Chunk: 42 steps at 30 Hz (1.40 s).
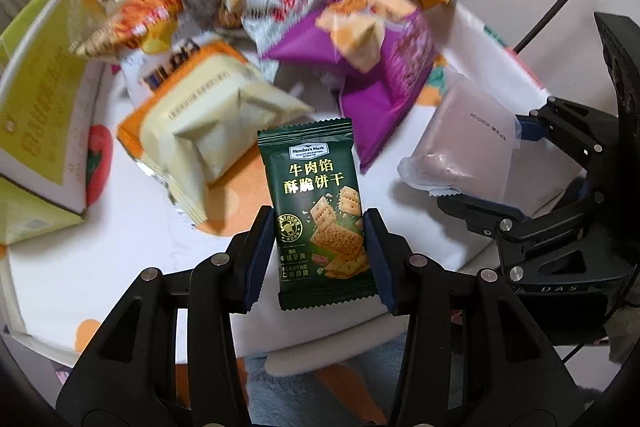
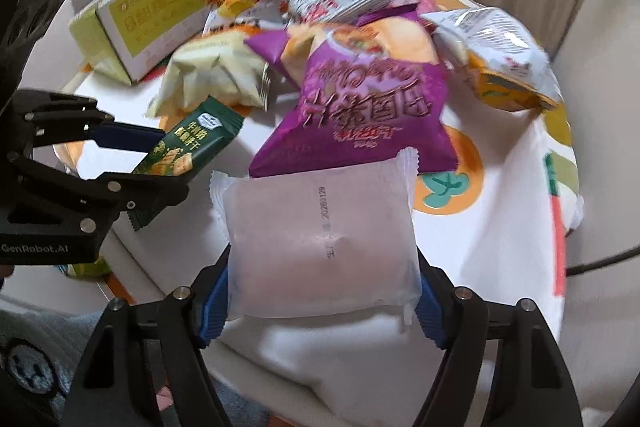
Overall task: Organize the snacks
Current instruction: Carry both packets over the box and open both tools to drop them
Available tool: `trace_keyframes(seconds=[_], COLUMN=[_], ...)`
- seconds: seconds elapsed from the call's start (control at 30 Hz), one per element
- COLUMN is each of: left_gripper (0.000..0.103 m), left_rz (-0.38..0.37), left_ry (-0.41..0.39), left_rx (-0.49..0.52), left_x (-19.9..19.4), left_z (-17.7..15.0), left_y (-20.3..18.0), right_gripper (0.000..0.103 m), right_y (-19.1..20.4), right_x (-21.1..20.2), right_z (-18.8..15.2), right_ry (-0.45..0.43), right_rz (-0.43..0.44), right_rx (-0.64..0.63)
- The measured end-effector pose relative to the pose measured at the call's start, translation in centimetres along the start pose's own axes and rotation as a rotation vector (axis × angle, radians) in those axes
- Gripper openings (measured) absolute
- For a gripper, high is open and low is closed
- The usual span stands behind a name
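My left gripper is shut on a dark green cracker packet and holds it above the round table's near edge; the packet also shows in the right wrist view. My right gripper is shut on a frosted white snack packet, held above the table's near side; this packet also shows in the left wrist view. A pile of snack bags lies behind: a purple bag, a cream and orange packet and a white and orange bag.
An open yellow-green cardboard box stands at the table's left side, also seen in the right wrist view. The table wears a white cloth with orange and green prints. Curtains hang behind.
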<state>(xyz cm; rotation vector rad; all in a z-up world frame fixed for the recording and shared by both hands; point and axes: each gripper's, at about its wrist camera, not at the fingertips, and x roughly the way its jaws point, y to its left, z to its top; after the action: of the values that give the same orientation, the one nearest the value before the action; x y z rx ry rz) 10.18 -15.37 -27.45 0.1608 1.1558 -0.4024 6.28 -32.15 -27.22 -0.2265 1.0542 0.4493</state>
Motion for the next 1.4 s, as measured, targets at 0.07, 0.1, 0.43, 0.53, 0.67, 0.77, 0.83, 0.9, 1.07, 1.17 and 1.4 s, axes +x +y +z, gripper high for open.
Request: trace_keyframes(seconds=[0.07, 0.1, 0.43, 0.53, 0.67, 0.77, 0.83, 0.9, 1.07, 1.17, 1.4], left_gripper=[0.041, 0.041, 0.041, 0.041, 0.041, 0.041, 0.041, 0.041, 0.041, 0.041, 0.041], left_rz=[-0.004, -0.003, 0.01, 0.019, 0.032, 0.052, 0.065, 0.082, 0.112, 0.118, 0.112], left_ry=[-0.024, -0.037, -0.193, -0.244, -0.296, -0.315, -0.324, -0.327, -0.297, -0.268, -0.178], left_rx=[0.005, 0.007, 0.006, 0.002, -0.027, -0.044, -0.062, -0.078, -0.117, -0.132, -0.146], left_x=[-1.5, -2.1, -9.9, -12.6, -15.5, -17.0, -17.9, -18.6, -18.9, -18.0, -14.3], left_z=[0.3, 0.4, 2.3, 2.9, 3.8, 4.3, 4.6, 4.9, 5.1, 4.9, 3.8], left_y=[0.1, 0.2, 2.4, 4.3, 8.6, 11.9, 14.7, 17.8, 25.5, 28.9, 34.9], right_gripper=[0.072, 0.072, 0.072, 0.072, 0.072, 0.072, 0.072, 0.072, 0.072, 0.072, 0.072], right_y=[-0.4, -0.6, 2.3, 3.6, 5.9, 8.3, 9.9, 11.6, 15.7, 18.1, 22.2], right_x=[-0.9, -1.6, -8.3, -10.1, -11.2, -11.6, -11.3, -10.7, -8.7, -7.1, -3.3], right_z=[0.5, 0.9, 4.2, 6.0, 9.4, 12.3, 14.5, 16.5, 21.1, 23.3, 26.2], right_ry=[-0.012, -0.018, -0.098, -0.135, -0.181, -0.217, -0.231, -0.239, -0.241, -0.236, -0.196], right_rz=[-0.006, -0.016, -0.093, -0.103, -0.104, -0.109, -0.1, -0.096, -0.067, -0.053, -0.02], right_rx=[0.028, 0.038, 0.05, 0.045, 0.047, 0.048, 0.054, 0.062, 0.076, 0.093, 0.174])
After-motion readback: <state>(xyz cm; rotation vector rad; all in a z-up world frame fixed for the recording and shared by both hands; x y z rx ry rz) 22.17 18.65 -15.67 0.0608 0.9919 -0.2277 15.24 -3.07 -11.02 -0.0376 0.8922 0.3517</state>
